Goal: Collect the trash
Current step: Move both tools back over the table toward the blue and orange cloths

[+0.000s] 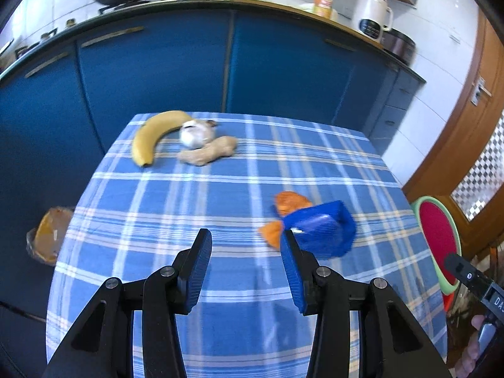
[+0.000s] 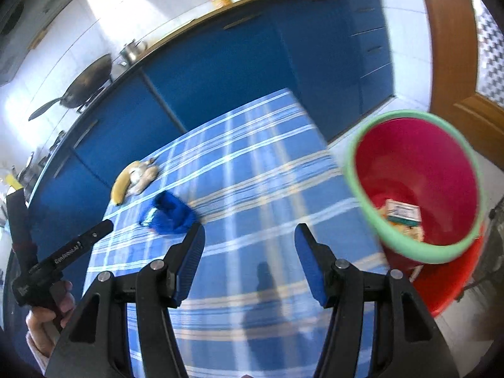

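A crumpled blue wrapper (image 1: 324, 231) lies on the blue checked tablecloth (image 1: 195, 201) with orange peel (image 1: 289, 203) beside and under it. My left gripper (image 1: 245, 241) hovers open over the cloth, its right finger just left of the wrapper, nothing between the jaws. In the right wrist view the same blue wrapper (image 2: 168, 214) sits just beyond the left finger of my right gripper (image 2: 249, 236), which is open and empty. A red bin with a green rim (image 2: 415, 186) stands off the table's right edge, holding a small carton (image 2: 403, 211) and scraps.
A banana (image 1: 151, 135), a garlic bulb (image 1: 193, 134) and a ginger root (image 1: 208, 154) lie at the table's far left. Blue cabinets (image 1: 157, 72) stand behind. A brown bag (image 1: 47, 236) sits on the floor at left. A hand (image 2: 47, 318) holds the left gripper.
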A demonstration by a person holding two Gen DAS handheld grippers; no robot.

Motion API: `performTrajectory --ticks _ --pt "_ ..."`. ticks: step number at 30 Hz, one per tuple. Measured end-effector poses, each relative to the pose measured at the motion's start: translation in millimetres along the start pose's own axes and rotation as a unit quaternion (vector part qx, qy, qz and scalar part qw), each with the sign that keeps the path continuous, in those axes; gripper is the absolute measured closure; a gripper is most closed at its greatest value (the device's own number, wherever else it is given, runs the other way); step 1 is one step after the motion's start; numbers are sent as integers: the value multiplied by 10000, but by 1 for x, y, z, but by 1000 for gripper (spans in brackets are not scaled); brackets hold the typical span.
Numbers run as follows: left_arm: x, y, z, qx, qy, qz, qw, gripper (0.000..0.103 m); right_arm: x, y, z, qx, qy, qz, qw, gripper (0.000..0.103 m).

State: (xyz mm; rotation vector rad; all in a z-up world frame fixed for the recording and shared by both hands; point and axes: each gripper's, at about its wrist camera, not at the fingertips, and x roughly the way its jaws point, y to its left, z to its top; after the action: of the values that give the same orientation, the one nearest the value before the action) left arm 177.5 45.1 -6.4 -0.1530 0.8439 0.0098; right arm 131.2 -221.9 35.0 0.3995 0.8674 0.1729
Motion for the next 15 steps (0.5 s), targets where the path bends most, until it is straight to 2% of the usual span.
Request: performTrajectory --ticks 8,15 --pt "6 31 -3 -275 46 55 9996 57 49 45 18 -105 343 206 9991 42" --pt "11 47 -5 -417 86 37 9991 57 94 66 40 -112 411 -143 9990 42"
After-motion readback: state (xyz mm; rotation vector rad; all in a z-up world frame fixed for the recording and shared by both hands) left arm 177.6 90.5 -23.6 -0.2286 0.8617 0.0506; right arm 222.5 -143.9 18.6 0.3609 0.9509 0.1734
